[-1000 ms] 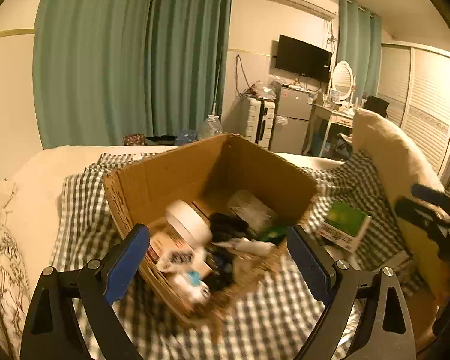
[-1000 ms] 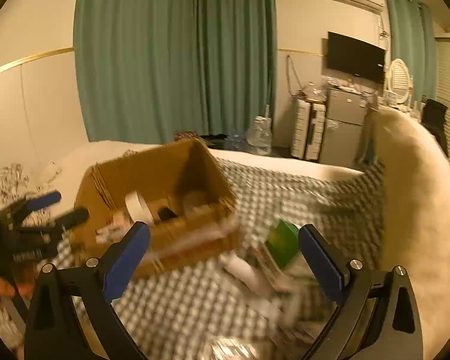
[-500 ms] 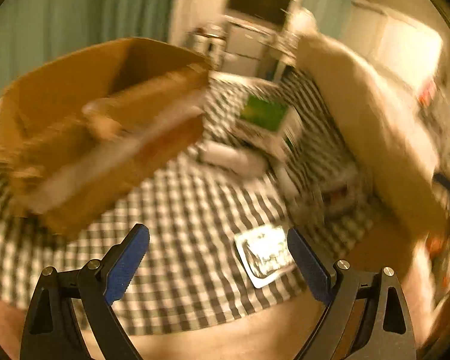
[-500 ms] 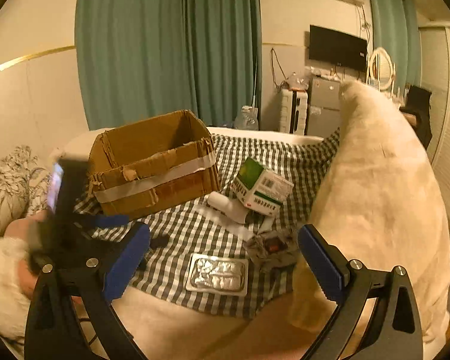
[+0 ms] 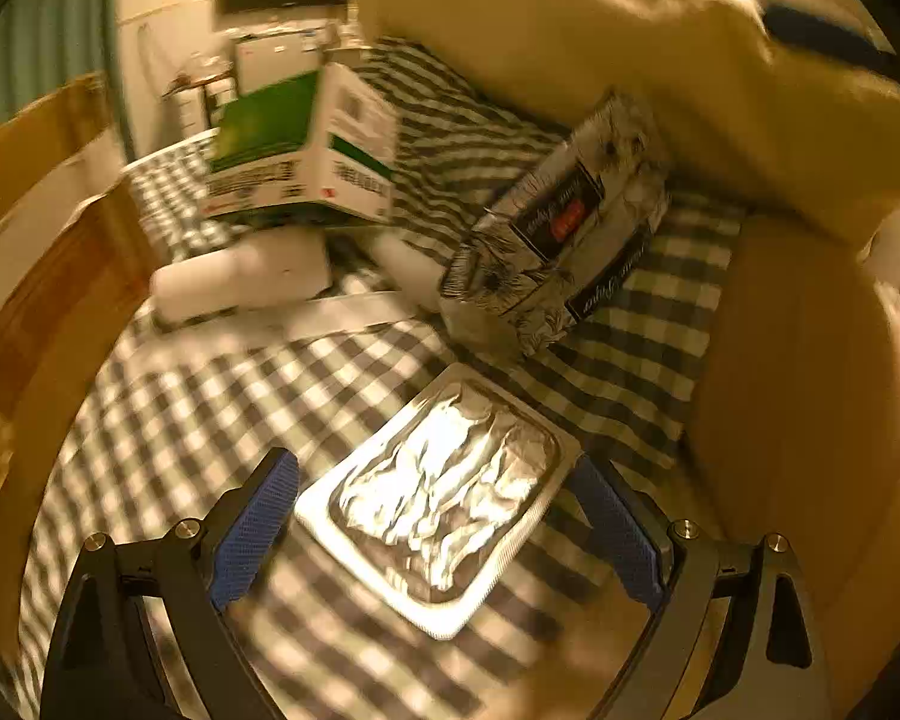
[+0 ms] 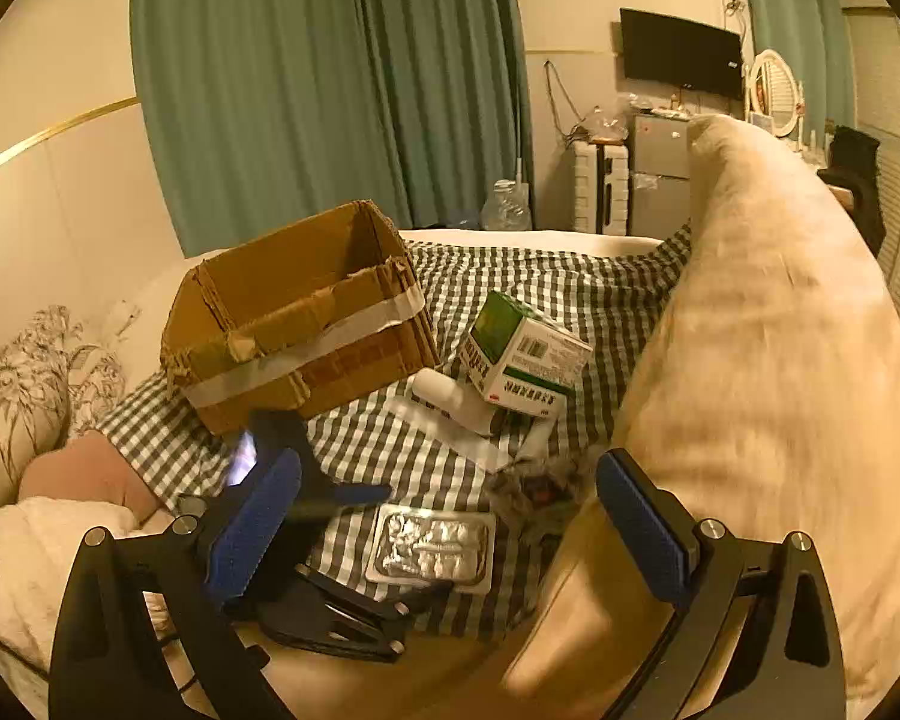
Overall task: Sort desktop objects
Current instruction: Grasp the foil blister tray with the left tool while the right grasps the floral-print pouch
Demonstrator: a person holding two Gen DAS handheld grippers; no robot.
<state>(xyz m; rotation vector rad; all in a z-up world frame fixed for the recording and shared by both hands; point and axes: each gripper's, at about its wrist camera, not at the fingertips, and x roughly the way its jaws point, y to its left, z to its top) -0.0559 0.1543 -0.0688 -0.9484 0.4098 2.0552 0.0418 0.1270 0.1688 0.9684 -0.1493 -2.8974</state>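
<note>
While the left gripper is spread wide around the foil pack on the checked cloth, the right gripper hangs spread, holding nothing.

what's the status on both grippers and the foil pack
Left gripper open, straddling foil pack. Right gripper open, empty. Patterned packet close behind.

left gripper jaws wide apart | foil blister pack between fingertips, on checked cloth | green-white box far
</note>
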